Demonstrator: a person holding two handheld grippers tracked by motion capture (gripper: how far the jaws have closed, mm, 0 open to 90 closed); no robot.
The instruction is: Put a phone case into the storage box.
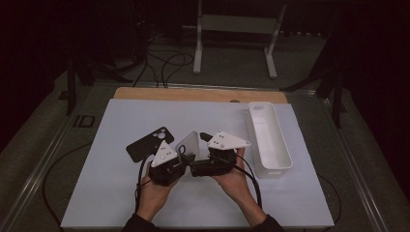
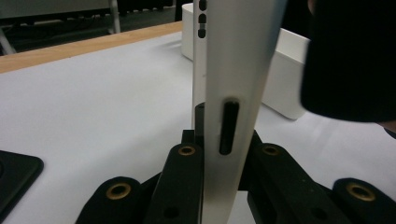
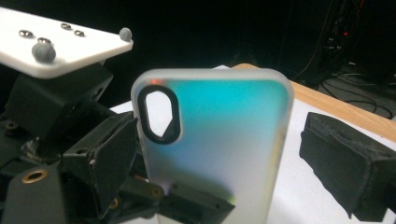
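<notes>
A: Where is the frosted phone case (image 1: 189,143)?

B: Standing on edge above the middle of the white mat (image 1: 116,193), nearer the mat's front edge than its back one. The left gripper (image 1: 181,153) has its jaws clamped on the case's lower edge; in the left gripper view the thin side with its button slot rises straight up between them.

A: And the right gripper (image 1: 203,137)?

B: Just beside the case, on its right. Whether its jaws are open or closed, I cannot tell.

A: What crowds the edges?

B: A black phone case (image 1: 149,143) lies flat just left of the hands. A white tray (image 1: 280,164) runs along the mat's right edge. The front corners and the back left corner are bare mat.
</notes>
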